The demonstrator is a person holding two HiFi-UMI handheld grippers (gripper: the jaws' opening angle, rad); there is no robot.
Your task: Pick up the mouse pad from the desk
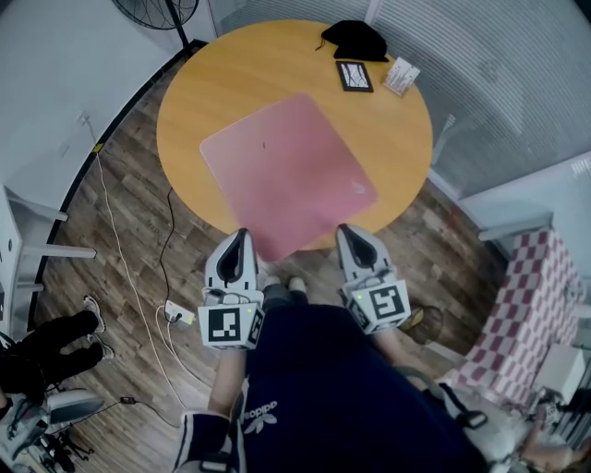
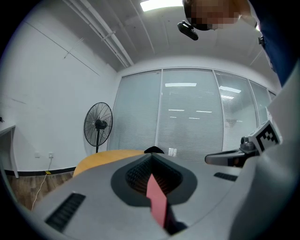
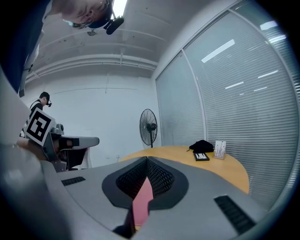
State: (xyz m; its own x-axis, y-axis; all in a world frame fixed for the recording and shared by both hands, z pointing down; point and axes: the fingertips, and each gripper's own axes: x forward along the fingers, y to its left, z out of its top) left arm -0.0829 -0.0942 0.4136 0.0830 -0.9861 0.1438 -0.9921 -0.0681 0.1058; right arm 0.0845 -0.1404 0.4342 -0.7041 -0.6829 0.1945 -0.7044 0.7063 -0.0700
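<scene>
A pink mouse pad point(image 1: 286, 171) lies on the round wooden desk point(image 1: 397, 139), its near corner hanging past the desk's near edge. In the head view my left gripper point(image 1: 242, 236) is at the pad's near left edge and my right gripper point(image 1: 344, 231) at its near right edge. The left gripper view has the left gripper point(image 2: 152, 159) shut with a strip of the pink pad point(image 2: 158, 199) pinched between the jaws. My right gripper point(image 3: 146, 161) is shut likewise, on a pink strip of the pad point(image 3: 142, 202).
At the desk's far side lie a black cloth point(image 1: 355, 39), a black framed item point(image 1: 355, 76) and a white card stand point(image 1: 401, 76). A fan point(image 1: 157, 11) stands beyond. Cables and a power strip point(image 1: 175, 314) lie on the floor; a checked cloth point(image 1: 526, 305) is at right.
</scene>
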